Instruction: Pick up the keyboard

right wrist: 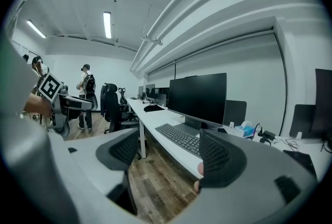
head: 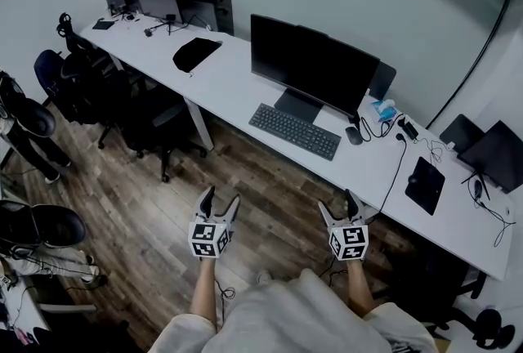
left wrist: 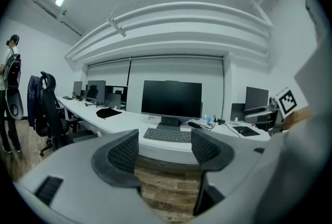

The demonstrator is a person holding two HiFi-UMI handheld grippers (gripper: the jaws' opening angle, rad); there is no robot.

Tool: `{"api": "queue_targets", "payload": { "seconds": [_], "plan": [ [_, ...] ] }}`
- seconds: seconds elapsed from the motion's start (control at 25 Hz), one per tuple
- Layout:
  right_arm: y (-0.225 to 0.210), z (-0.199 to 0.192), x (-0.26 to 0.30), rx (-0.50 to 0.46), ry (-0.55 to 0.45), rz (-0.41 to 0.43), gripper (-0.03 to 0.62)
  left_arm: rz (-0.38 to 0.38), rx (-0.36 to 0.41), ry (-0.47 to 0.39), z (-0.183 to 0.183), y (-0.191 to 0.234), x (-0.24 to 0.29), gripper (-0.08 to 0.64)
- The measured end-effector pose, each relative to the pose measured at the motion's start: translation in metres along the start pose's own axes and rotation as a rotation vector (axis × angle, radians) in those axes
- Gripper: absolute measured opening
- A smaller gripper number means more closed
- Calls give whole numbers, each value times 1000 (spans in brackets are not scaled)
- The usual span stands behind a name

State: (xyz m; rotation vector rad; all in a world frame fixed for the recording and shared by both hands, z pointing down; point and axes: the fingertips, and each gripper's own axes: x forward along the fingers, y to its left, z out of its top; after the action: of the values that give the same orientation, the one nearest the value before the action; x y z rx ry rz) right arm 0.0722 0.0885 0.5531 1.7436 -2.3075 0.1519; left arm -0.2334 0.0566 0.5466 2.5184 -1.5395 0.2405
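Left gripper and right gripper are both empty with jaws apart. They hang over the brown wood-plank floor, well in front of the wide black flat monitor. The flat dark-grey rectangular keyboard lies on the long white desk, just in front of that monitor's stand. You step closer, take one short end per gripper, jaws wide and low, close evenly, lift level. Steer clear of the small dark mouse near the monitor's right corner.
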Motion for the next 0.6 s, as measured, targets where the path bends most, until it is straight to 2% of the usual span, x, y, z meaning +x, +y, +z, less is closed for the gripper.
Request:
{"api": "queue_targets", "payload": {
  "seconds": [0.6],
  "plan": [
    [-13,-2,51,6,26,-29,347,-33,-9,18,0,29,54,311]
  ]
}}
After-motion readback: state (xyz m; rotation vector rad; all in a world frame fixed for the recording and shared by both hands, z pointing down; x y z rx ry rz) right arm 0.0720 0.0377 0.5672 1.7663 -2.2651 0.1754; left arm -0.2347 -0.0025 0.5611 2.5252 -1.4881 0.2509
